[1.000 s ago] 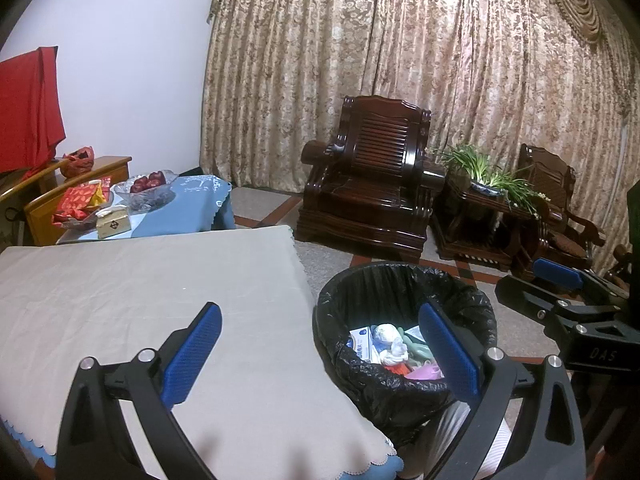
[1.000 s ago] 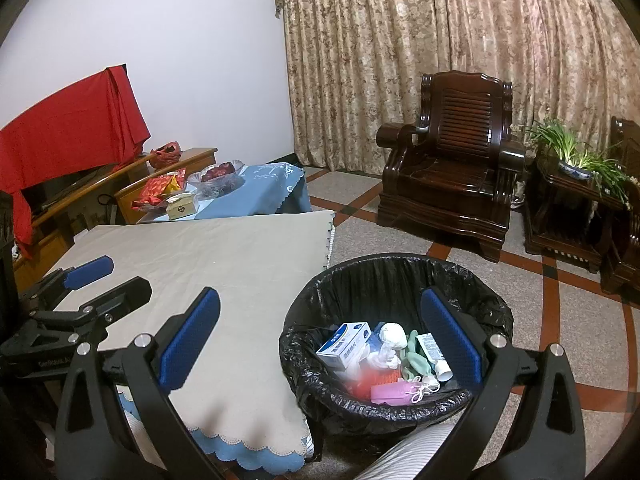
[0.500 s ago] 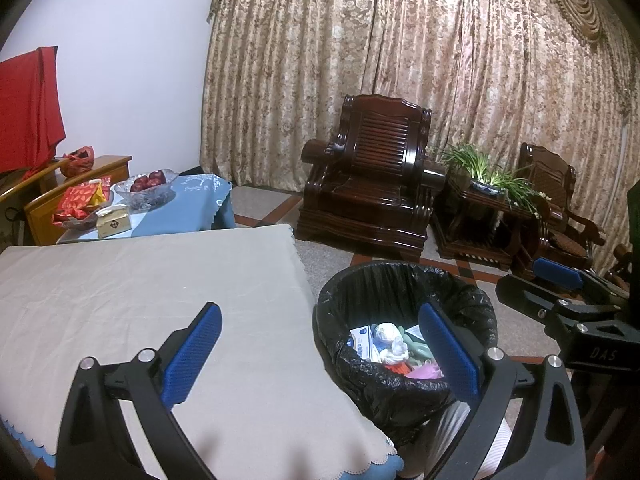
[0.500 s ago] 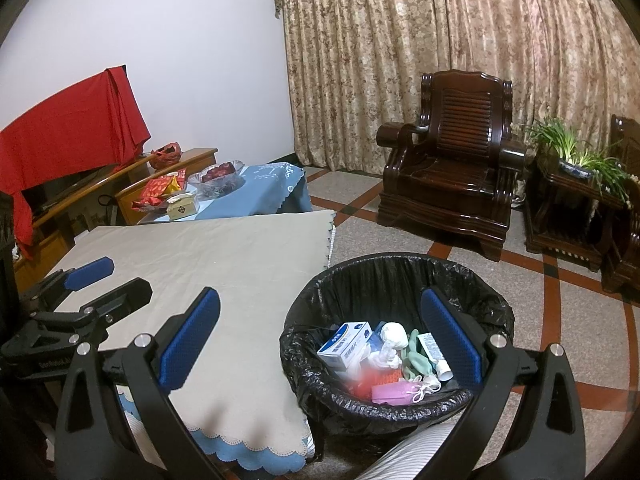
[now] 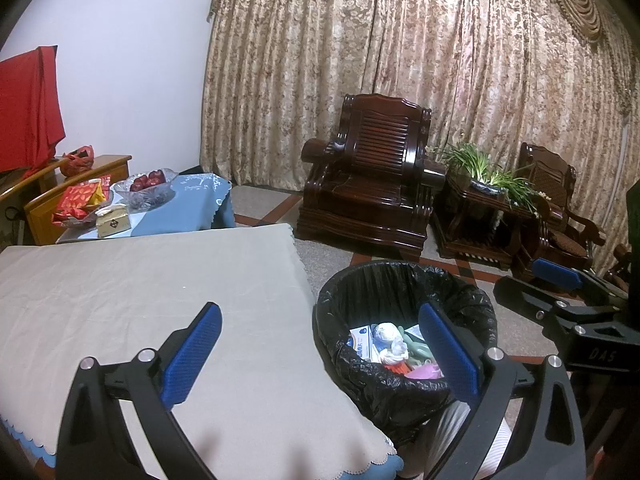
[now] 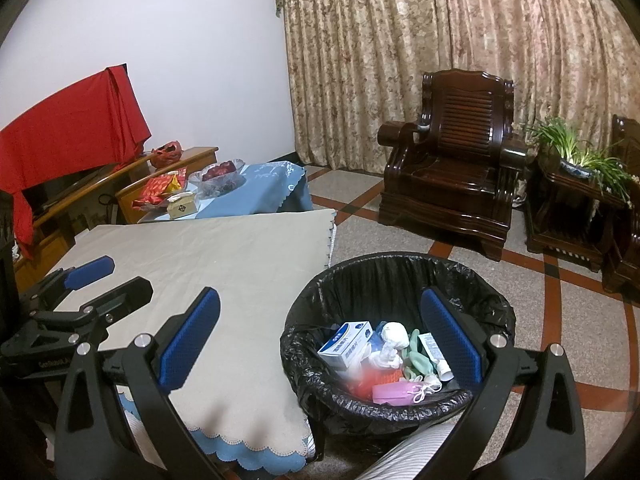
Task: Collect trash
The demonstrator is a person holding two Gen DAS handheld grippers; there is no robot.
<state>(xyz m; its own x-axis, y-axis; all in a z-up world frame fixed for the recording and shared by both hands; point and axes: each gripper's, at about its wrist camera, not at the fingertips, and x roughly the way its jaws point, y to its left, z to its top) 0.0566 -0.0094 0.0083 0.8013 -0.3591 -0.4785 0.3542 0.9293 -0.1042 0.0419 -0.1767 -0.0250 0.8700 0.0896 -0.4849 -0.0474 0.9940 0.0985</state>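
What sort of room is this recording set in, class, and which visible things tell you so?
Most likely a home living room. Carved dark wooden armchairs stand before heavy patterned curtains, a potted plant sits on a side table, and a bowl of red fruit rests on a blue-clothed table.

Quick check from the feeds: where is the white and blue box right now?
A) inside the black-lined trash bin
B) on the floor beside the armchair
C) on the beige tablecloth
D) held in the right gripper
A: the white and blue box lies among the other rubbish inside the trash bin, while the right gripper and left gripper are both open and empty.
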